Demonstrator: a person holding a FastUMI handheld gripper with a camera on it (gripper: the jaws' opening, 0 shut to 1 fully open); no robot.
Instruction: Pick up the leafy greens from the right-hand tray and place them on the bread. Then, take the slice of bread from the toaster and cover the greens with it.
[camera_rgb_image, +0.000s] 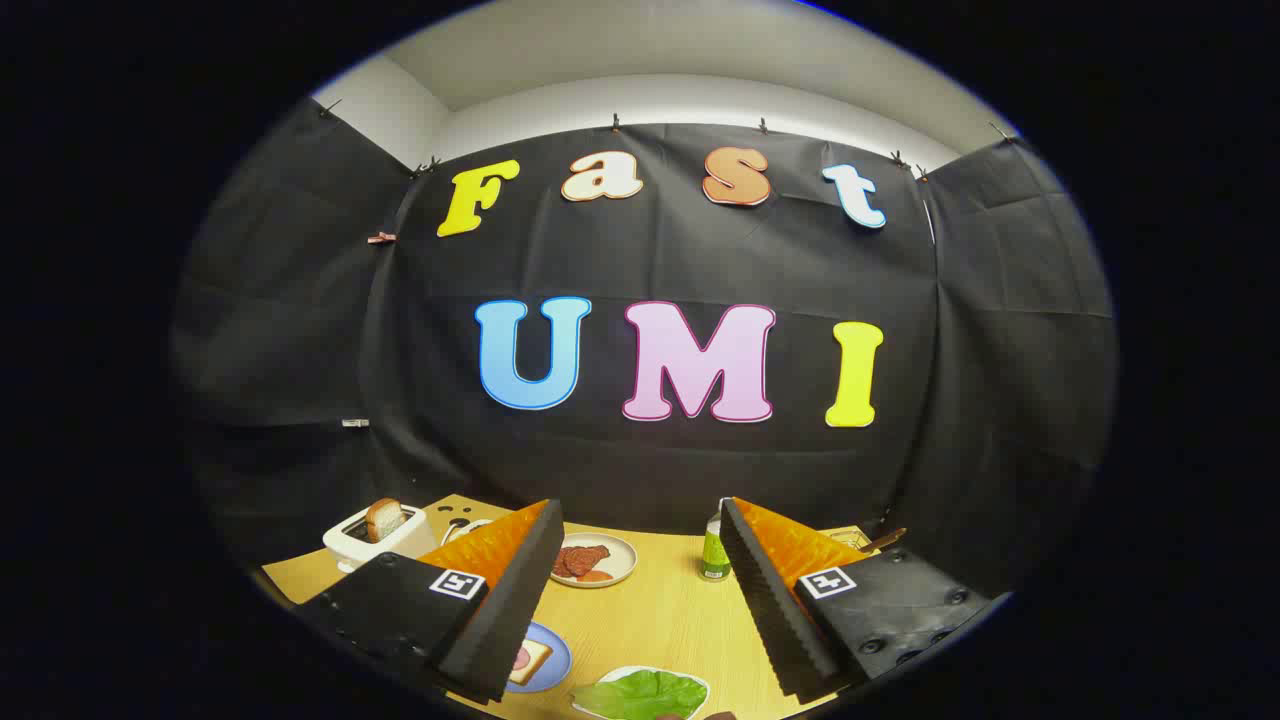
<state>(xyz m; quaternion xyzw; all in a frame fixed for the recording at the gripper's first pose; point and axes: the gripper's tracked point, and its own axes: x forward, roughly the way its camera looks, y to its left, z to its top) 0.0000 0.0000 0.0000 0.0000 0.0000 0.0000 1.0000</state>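
the wooden table (680, 620) is seen spread beneath the gripper (640, 520), whose jaws are held wide apart with nothing between them; the toaster (375, 540) with a bread slice (383, 518) upright in it is set beyond the left finger; a plate of meat (592, 560) is seen ahead between the fingers; the leafy greens (640, 695) are laid on a white tray between the jaws, near their base; the bread (530, 662) on a blue plate is found just beside the left finger; a small green bottle (714, 550) is stood by the right fingertip.

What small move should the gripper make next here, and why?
Probably tip down toward the green leafy greens on the white tray. The gripper hangs open and empty above the wooden table, the greens lie between its fingers low down, and the bread slice on the blue plate has no greens.
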